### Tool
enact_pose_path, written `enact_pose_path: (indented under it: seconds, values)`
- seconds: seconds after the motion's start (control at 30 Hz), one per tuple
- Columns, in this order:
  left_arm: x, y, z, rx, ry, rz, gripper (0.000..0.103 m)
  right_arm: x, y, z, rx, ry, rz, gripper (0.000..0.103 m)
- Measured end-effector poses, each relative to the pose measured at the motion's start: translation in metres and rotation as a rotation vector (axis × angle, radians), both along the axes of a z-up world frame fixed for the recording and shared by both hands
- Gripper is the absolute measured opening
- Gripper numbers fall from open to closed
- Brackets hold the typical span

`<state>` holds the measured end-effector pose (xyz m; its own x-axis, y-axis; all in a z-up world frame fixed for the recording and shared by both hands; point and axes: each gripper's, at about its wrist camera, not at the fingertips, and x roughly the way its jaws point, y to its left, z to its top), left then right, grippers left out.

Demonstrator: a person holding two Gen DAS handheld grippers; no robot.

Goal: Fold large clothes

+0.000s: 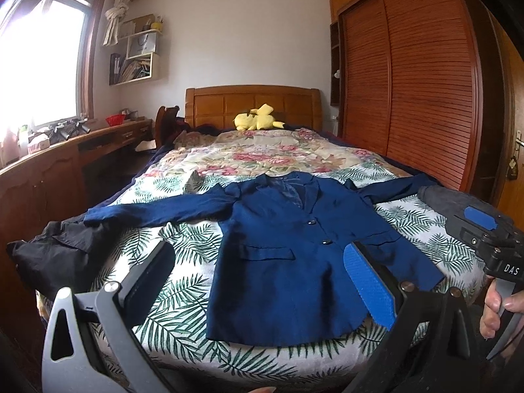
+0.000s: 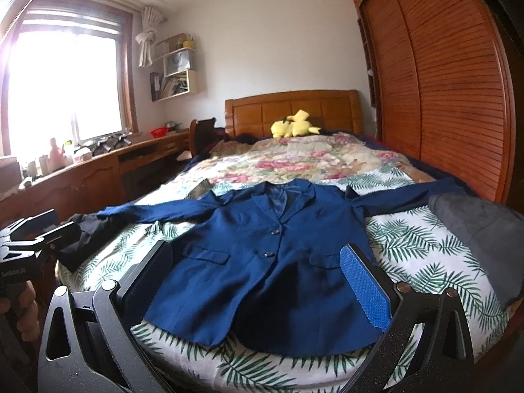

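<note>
Jacket: a navy blazer (image 1: 294, 262) lies flat, front up and buttoned, near the foot of the bed (image 1: 183, 298), sleeves spread sideways.
Left gripper (image 1: 262, 281): spread wide, empty, hovering above the hem.
Right gripper (image 2: 258, 288): also wide, empty.
Neighbours: black garment (image 1: 49, 255) at the left cuff; grey garment (image 2: 484, 229) near the right sleeve.
Risk: a careless pinch could likely snag the leaf-print sheet or drag a neighbour along.

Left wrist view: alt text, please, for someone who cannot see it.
A navy blazer lies flat, buttoned, sleeves spread, on a leaf-print bedspread. The open left claw hovers above its hem; the right claw is at the right edge.
</note>
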<state>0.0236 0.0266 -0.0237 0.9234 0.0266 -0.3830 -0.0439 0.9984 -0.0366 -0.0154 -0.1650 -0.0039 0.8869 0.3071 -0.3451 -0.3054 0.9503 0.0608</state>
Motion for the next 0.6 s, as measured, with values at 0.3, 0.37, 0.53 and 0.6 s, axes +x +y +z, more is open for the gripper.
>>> enact_pose_path:
  seconds: [0.3, 0.37, 0.53, 0.6]
  values:
    - [0.026, 0.026, -0.027, -0.022, 0.056, 0.038, 0.103, 0.034, 0.014, -0.022, -0.029, 0.042, 0.034, 0.103]
    - [0.032, 0.032, -0.033, -0.021, 0.067, 0.053, 0.103, 0.043, 0.019, -0.028, -0.036, 0.051, 0.043, 0.103]
    - [0.045, 0.045, -0.045, -0.017, 0.087, 0.092, 0.103, 0.062, 0.030, -0.037, -0.053, 0.059, 0.067, 0.103]
    - [0.050, 0.051, -0.048, -0.016, 0.093, 0.101, 0.103, 0.071, 0.033, -0.040, -0.055, 0.061, 0.077, 0.103]
